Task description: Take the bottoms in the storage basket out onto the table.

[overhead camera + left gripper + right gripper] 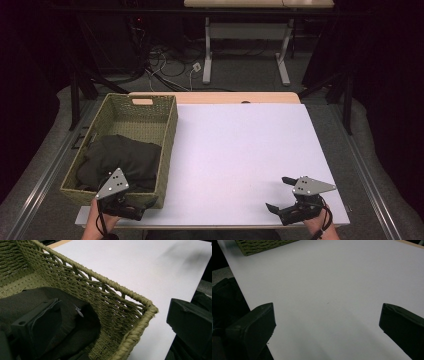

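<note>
- Your left gripper [131, 204] hangs at the near corner of the woven olive-green rectangular basket [169, 131], jaws spread wide, pinching nothing.
- In the left gripper view the jaws straddle the basket's near corner [147, 307]: one jaw sits inside over the cloth, the other outside over the board. I can't tell whether either touches.
- The crumpled dark grey-black fabric garment [120, 160] lies just ahead of and below that inside jaw, heaped in the near half of the basket. The far half ahead of the claw shows bare weave.
- My read: wide opening plus that angle suits a bite into the cloth heap, so you look set up for a pick from the basket.
- Risk: the outside jaw is on the wrong side of the rim. Closing now could catch the wall along with the cloth.
- Your right gripper [281, 196] hovers low over the flat white rectangular board [240, 150], jaws also spread, nothing between them.
- The basket corner [262, 246] sits well ahead and to that claw's left, well apart. It looks parked clear, likely ready to receive or spread the garment on the board.
</note>
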A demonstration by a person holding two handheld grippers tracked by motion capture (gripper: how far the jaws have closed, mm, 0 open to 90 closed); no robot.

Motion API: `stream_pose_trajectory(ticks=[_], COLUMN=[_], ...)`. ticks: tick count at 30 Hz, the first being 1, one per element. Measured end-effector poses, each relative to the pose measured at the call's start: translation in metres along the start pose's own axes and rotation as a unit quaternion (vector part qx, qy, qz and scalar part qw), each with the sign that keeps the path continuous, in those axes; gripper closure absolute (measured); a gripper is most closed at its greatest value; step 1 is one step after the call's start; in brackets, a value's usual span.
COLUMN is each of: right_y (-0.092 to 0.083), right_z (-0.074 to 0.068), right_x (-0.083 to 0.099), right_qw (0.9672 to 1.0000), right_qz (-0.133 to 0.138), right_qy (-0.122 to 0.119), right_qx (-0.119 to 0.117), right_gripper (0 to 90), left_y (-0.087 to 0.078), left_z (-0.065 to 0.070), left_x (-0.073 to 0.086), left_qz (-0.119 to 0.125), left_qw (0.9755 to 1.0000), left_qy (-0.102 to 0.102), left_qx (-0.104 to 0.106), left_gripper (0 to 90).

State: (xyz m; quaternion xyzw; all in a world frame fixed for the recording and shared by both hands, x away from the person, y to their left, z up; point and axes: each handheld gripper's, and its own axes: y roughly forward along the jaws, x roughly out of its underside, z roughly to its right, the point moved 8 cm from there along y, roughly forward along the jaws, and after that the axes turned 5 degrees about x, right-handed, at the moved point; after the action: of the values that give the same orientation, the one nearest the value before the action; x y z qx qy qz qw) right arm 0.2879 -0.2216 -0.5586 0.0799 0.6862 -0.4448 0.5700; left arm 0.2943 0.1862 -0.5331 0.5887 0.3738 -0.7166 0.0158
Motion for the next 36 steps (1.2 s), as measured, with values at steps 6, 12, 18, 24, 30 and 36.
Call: stream_pose_trajectory(ticks=[6,12,18,24,30,36], right_y=[0.000,0.000,0.000,0.000,0.001,0.002], right_z=[0.000,-0.002,-0.001,-0.002,-0.002,-0.002], right_x=[0.000,0.000,0.000,0.000,0.000,0.000], right_qw=[1.0000,1.0000,1.0000,0.9999,0.9999,0.9999], right_qz=[-0.001,0.002,-0.002,0.000,-0.001,-0.003], right_qy=[-0.004,-0.009,-0.006,-0.010,-0.012,-0.011], right_qx=[0.003,-0.001,0.000,-0.001,-0.001,0.000], right_gripper=[0.3,0.3,0.3,0.3,0.3,0.3], left_y=[0.001,-0.003,-0.008,-0.009,-0.012,-0.017], left_z=[0.000,0.000,-0.003,-0.005,-0.010,-0.018], left_x=[0.000,-0.002,-0.007,-0.006,-0.007,-0.010], left_qz=[-0.005,-0.005,0.012,-0.005,-0.019,-0.023], left_qw=[1.0000,0.9999,0.9999,0.9999,0.9995,0.9990], left_qy=[0.001,0.004,-0.006,-0.008,-0.019,-0.028], left_qx=[-0.003,-0.010,-0.009,-0.009,-0.016,-0.027], left_gripper=[0.0,0.1,0.0,0.2,0.3,0.3])
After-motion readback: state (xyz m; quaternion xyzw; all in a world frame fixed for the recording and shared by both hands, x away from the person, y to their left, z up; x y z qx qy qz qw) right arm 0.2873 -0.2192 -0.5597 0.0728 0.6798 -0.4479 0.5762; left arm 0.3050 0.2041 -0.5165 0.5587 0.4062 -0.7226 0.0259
